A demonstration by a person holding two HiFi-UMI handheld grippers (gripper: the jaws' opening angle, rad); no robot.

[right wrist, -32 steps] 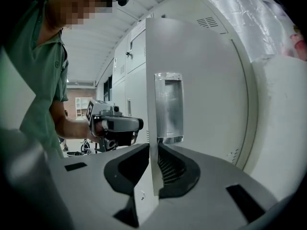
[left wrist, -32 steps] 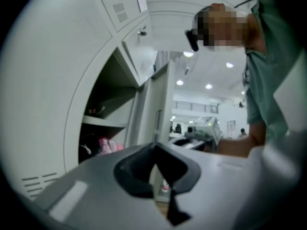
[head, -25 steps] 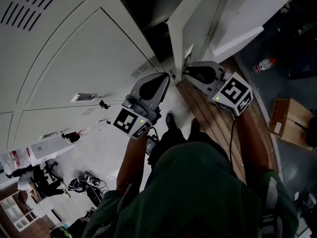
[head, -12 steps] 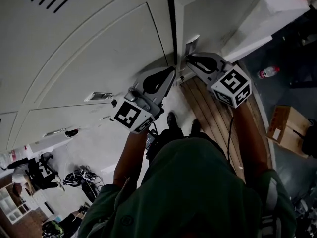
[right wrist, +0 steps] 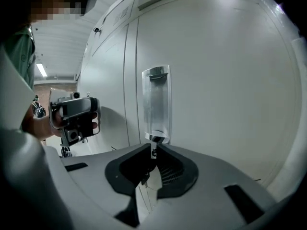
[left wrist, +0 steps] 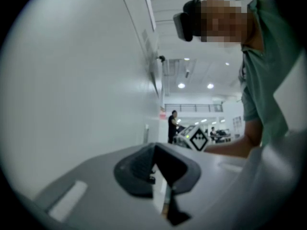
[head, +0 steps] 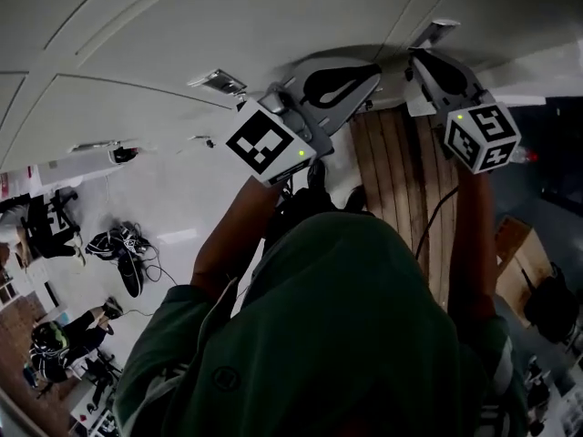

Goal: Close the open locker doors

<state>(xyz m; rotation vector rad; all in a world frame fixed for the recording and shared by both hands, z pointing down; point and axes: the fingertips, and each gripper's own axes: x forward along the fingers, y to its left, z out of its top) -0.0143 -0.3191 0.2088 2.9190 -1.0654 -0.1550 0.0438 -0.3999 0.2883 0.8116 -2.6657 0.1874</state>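
Observation:
In the head view a row of pale grey locker doors (head: 182, 53) fills the top, and no dark opening shows among them. The right gripper view shows a door (right wrist: 216, 80) flush with its neighbours, with an upright chrome handle (right wrist: 156, 104). My right gripper (right wrist: 153, 151) is shut, its tips right at the handle's lower end. It also shows at the head view's upper right, the right gripper (head: 421, 57), under the handle (head: 435, 31). My left gripper (head: 364, 73) is shut and holds nothing, close beside the locker face (left wrist: 72, 80).
A slatted wooden bench (head: 401, 171) runs along the foot of the lockers under my arms. A cardboard box (head: 510, 239) and a dark bag (head: 551, 303) lie at the right. Cables and gear (head: 123, 244) lie on the floor at the left, with people farther off.
The open locker door has swung shut and the dark opening is gone. Both grippers moved forward to the locker face, the right one staying by the handle.

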